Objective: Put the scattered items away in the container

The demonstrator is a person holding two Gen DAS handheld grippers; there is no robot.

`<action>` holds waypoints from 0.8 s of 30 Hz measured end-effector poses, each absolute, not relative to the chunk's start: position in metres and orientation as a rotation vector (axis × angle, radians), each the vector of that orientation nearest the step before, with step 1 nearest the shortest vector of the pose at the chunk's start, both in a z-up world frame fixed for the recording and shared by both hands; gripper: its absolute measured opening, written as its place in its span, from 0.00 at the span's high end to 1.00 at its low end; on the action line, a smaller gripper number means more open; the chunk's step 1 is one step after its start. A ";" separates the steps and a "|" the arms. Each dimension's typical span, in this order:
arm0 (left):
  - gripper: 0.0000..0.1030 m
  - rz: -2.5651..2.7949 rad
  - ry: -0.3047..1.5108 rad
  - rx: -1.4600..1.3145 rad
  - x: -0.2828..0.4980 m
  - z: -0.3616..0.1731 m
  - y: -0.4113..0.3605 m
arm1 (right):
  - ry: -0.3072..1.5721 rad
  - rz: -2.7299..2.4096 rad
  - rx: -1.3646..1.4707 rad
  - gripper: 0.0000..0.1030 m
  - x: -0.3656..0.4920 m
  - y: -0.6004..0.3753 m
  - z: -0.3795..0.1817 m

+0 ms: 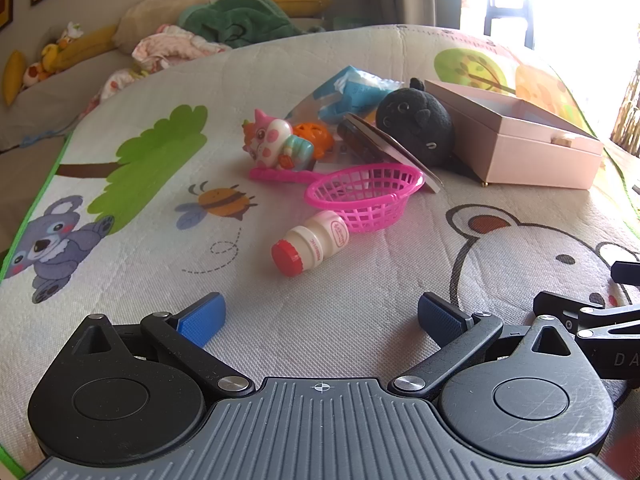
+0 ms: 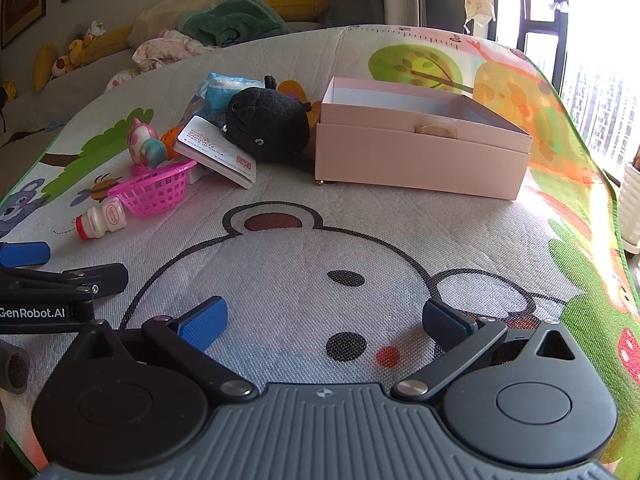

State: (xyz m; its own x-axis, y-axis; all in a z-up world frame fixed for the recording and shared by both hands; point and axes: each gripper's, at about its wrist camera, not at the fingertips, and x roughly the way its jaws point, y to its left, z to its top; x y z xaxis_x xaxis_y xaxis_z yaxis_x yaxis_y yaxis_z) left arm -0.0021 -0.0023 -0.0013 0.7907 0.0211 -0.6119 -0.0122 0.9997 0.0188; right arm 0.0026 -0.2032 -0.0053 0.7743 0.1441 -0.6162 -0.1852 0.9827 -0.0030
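Note:
An open pink box (image 2: 420,160) (image 1: 532,148) stands on the printed play mat. Left of it lie a black plush toy (image 2: 270,122) (image 1: 420,120), a white card box (image 2: 220,154), a pink plastic basket (image 1: 364,192) (image 2: 154,192), a small white bottle with a red cap (image 1: 310,242) (image 2: 100,222), a pink cartoon figure (image 1: 274,144) (image 2: 144,144), an orange toy (image 1: 314,136) and a blue packet (image 1: 352,90) (image 2: 218,90). My left gripper (image 1: 320,322) is open above the mat, short of the bottle. My right gripper (image 2: 324,322) is open over the bear print, well short of the box.
The play mat (image 2: 280,240) covers the floor. A sofa (image 1: 48,92) with cushions, a green blanket (image 1: 240,16) and soft toys runs along the back left. A bright window (image 2: 592,80) and a white pot (image 2: 632,212) are at the right.

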 end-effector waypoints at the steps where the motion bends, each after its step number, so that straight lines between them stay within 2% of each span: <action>1: 0.00 0.018 0.658 0.017 -0.002 -0.001 -0.003 | 0.661 0.179 -0.073 0.00 0.002 -0.202 -0.005; 11: 0.00 0.001 0.690 0.015 0.002 0.002 -0.001 | 0.697 0.200 -0.065 0.00 0.008 -0.206 -0.004; 24: 0.00 -0.012 0.676 0.021 0.001 0.002 0.000 | 0.652 0.199 -0.054 0.00 0.002 -0.206 -0.008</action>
